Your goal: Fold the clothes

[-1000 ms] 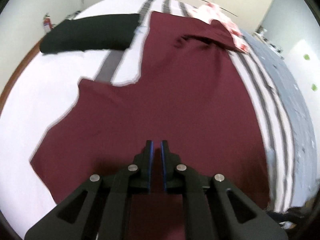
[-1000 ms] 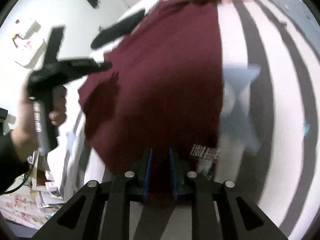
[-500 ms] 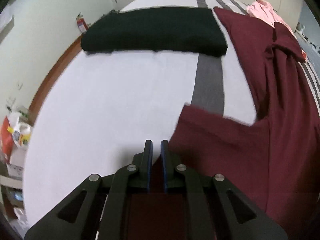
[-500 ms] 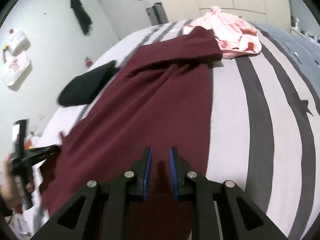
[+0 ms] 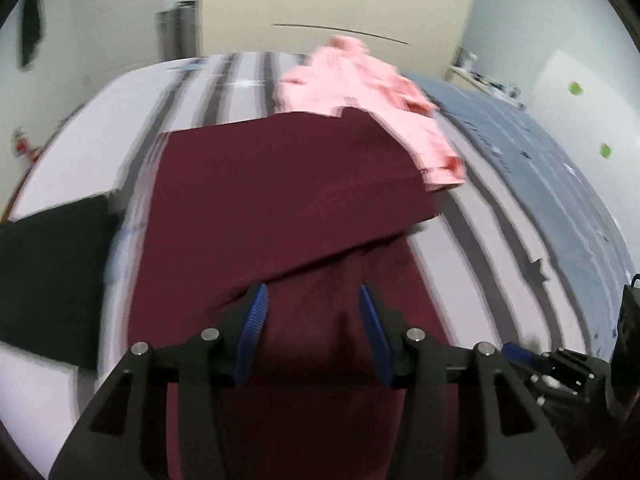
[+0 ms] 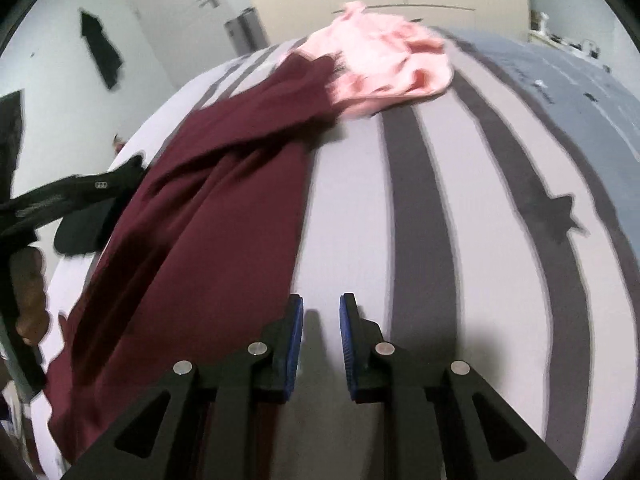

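A maroon garment (image 5: pixel 280 200) lies lengthwise on the striped bed (image 5: pixel 500 240), one side folded over its middle. My left gripper (image 5: pixel 314 308) hovers over its near part. Its jaws are opening and stand wide, with the cloth lying loose below them and neither pad pressing on it. In the right wrist view the same maroon garment (image 6: pixel 224 200) runs along the left. My right gripper (image 6: pixel 321 320) is just past its right edge, over bare sheet. Its jaws stand a narrow gap apart with nothing in between.
A crumpled pink garment (image 5: pixel 360 92) lies at the far end, touching the maroon one. A folded black garment (image 5: pixel 48 276) sits at the left. A grey blanket (image 5: pixel 540 168) covers the bed's right side. A person's hand (image 6: pixel 30 292) holds the left gripper's body (image 6: pixel 60 200).
My left gripper swung from the bed's left side across onto the maroon garment, folding cloth over, and its jaws opened. My right gripper moved right, off the garment onto the sheet.
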Action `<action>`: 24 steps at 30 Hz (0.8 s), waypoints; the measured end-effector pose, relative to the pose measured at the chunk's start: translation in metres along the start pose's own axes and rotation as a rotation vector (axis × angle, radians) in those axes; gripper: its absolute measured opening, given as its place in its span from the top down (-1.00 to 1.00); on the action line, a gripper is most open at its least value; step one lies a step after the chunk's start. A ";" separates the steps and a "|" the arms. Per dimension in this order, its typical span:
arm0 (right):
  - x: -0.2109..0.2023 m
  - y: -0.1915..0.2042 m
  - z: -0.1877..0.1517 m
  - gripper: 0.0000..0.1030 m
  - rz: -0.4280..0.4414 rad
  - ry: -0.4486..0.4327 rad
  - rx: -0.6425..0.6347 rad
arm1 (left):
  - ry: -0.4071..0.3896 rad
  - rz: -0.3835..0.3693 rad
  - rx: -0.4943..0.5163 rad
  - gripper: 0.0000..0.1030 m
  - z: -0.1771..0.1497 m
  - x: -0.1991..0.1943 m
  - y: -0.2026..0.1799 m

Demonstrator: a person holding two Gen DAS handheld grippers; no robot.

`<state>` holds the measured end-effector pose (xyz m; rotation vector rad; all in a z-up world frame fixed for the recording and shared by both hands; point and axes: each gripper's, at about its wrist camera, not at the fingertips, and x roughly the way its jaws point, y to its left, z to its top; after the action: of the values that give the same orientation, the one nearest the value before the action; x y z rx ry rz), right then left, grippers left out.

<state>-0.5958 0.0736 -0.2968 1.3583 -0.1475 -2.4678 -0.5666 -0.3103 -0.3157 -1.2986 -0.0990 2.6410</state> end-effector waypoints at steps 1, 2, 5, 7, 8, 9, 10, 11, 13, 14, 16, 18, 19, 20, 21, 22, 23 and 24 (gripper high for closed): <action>-0.001 -0.005 0.005 0.67 -0.005 -0.007 0.004 | -0.001 -0.013 0.014 0.14 0.008 0.011 -0.009; -0.002 -0.011 0.011 0.67 -0.010 -0.016 0.011 | -0.006 -0.019 0.028 0.14 0.013 0.018 -0.016; -0.005 -0.025 0.025 0.67 -0.018 -0.033 0.021 | -0.013 -0.016 0.079 0.14 0.032 0.044 -0.038; -0.006 -0.033 0.032 0.67 -0.021 -0.039 0.021 | -0.010 -0.015 0.123 0.13 0.041 0.053 -0.050; -0.007 -0.036 0.034 0.67 -0.021 -0.041 0.023 | -0.009 -0.018 0.144 0.14 0.046 0.057 -0.056; -0.008 -0.039 0.035 0.67 -0.021 -0.043 0.024 | -0.007 -0.020 0.173 0.14 0.047 0.061 -0.062; -0.009 -0.042 0.037 0.67 -0.019 -0.044 0.025 | -0.005 -0.020 0.201 0.13 0.047 0.065 -0.068; -0.010 -0.045 0.038 0.67 -0.020 -0.045 0.026 | -0.003 -0.014 0.220 0.13 0.046 0.068 -0.072; -0.011 -0.051 0.039 0.67 -0.020 -0.047 0.030 | 0.004 -0.009 0.257 0.13 0.041 0.072 -0.080; -0.012 -0.054 0.039 0.67 -0.020 -0.047 0.034 | 0.006 0.004 0.276 0.13 0.037 0.075 -0.083; -0.009 -0.058 0.039 0.67 -0.015 -0.042 0.047 | 0.010 0.049 0.311 0.13 0.035 0.086 -0.088; -0.006 -0.062 0.039 0.67 -0.017 -0.038 0.054 | 0.026 0.072 0.332 0.14 0.035 0.096 -0.092; -0.006 -0.063 0.039 0.67 -0.017 -0.036 0.058 | 0.036 0.085 0.333 0.26 0.036 0.101 -0.092; -0.005 -0.064 0.039 0.67 -0.017 -0.035 0.061 | 0.051 0.107 0.328 0.75 0.038 0.105 -0.091; -0.004 -0.065 0.039 0.67 -0.015 -0.033 0.065 | 0.064 0.125 0.322 0.97 0.040 0.108 -0.090; -0.003 -0.065 0.039 0.67 -0.017 -0.031 0.066 | 0.068 0.119 0.305 0.97 0.043 0.107 -0.087; -0.002 -0.065 0.039 0.67 -0.018 -0.029 0.067 | 0.069 0.097 0.288 0.97 0.046 0.104 -0.084; 0.000 -0.065 0.040 0.67 -0.015 -0.027 0.068 | 0.066 0.084 0.273 0.97 0.051 0.099 -0.080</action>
<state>-0.6435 0.1323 -0.2904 1.3580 -0.2294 -2.5161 -0.6543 -0.2107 -0.3501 -1.3193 0.3210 2.5616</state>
